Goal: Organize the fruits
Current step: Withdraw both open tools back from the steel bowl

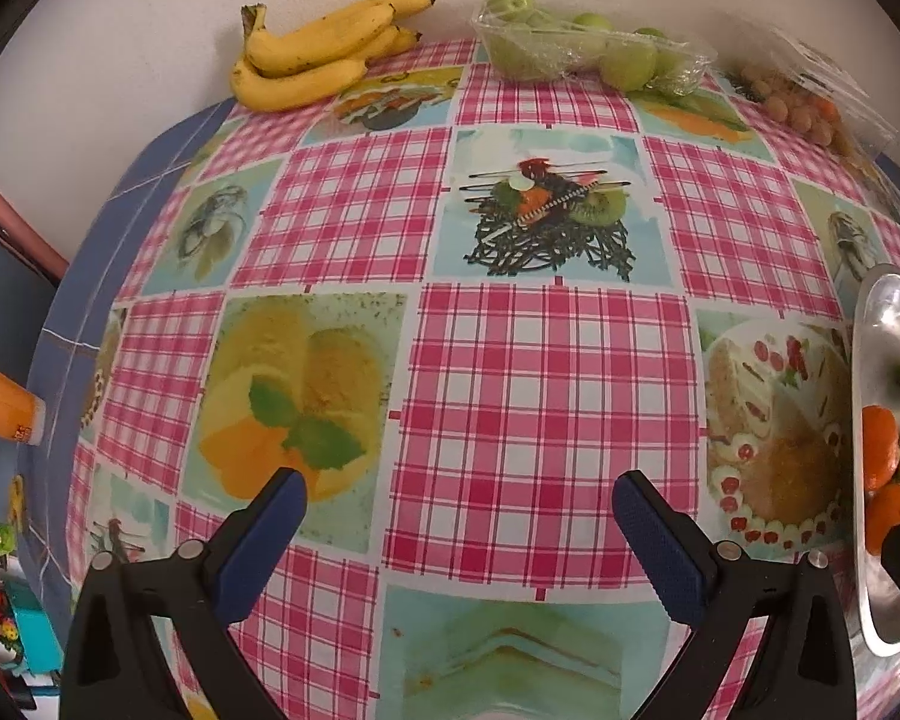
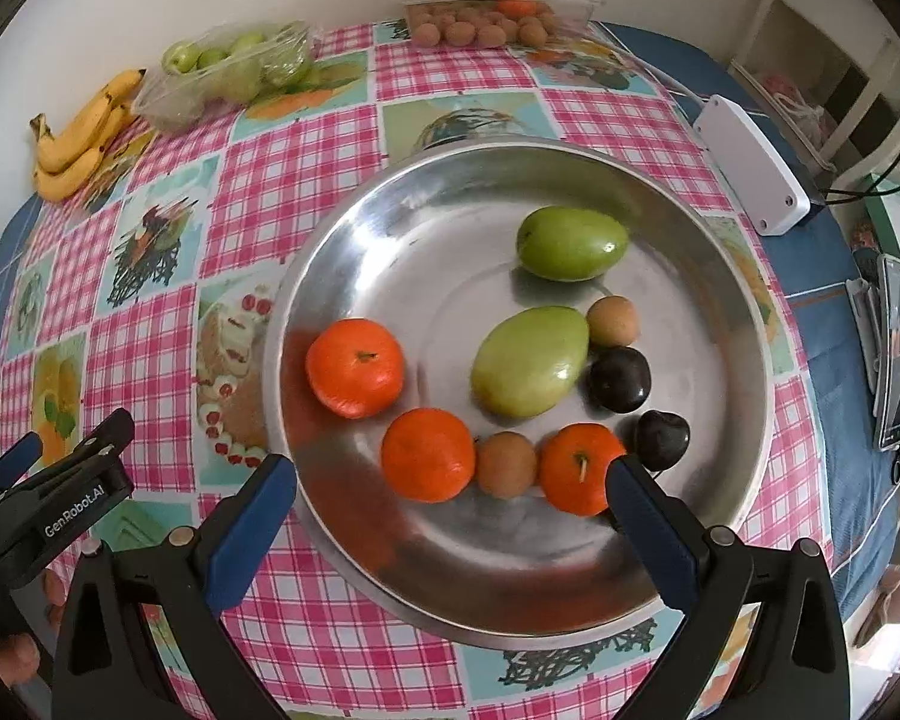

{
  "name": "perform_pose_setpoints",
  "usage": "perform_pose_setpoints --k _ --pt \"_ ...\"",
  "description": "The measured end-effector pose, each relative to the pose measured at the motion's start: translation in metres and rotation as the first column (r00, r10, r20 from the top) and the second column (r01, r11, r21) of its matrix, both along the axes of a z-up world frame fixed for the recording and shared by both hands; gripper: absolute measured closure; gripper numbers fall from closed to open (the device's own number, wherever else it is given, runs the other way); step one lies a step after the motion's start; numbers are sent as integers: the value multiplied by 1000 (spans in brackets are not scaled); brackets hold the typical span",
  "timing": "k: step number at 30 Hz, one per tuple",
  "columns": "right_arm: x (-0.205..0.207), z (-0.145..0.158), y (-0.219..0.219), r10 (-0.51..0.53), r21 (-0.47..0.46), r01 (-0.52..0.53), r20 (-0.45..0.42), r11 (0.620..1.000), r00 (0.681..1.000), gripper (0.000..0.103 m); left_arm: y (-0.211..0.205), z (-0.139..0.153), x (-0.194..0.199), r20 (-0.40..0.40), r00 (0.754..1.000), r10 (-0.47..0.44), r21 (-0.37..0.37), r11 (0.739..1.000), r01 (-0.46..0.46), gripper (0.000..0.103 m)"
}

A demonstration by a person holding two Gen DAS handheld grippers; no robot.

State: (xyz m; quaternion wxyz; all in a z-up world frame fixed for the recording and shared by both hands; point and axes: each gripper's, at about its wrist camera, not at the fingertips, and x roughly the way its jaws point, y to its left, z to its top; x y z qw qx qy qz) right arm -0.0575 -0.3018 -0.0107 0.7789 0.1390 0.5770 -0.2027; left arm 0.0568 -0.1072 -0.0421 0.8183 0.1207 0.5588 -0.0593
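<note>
A round steel plate (image 2: pixel 390 204) lies on the checked tablecloth and holds three oranges (image 2: pixel 355 367), two green fruits (image 2: pixel 531 360), two brown longans (image 2: pixel 612 320) and two dark plums (image 2: pixel 620 379). My right gripper (image 2: pixel 450 489) is open and empty, hovering over the plate's near part. My left gripper (image 1: pixel 459 507) is open and empty above the cloth, left of the plate (image 1: pixel 870 348). Bananas (image 1: pixel 312 54) lie at the table's far edge.
A clear tray of green fruits (image 1: pixel 570 42) and a clear box of longans (image 2: pixel 486 18) stand along the far wall. A white box with a cable (image 2: pixel 750 162) lies right of the plate. An orange bottle (image 1: pixel 0 402) is off the table's left edge.
</note>
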Motion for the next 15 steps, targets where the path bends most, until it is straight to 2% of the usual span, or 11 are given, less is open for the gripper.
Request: perform_pose_setpoints --k 5,9,15 --pt "1 -1 4 -5 9 5 6 1000 1000 0 10 -2 0 2 1000 23 6 1000 -23 0" --pt "2 -4 3 -9 25 8 8 1000 1000 0 14 -4 -3 -4 1000 8 18 1000 -8 0" --pt "-4 -4 7 -8 23 8 15 1000 1000 0 21 7 -8 20 1000 -7 1 1000 7 0"
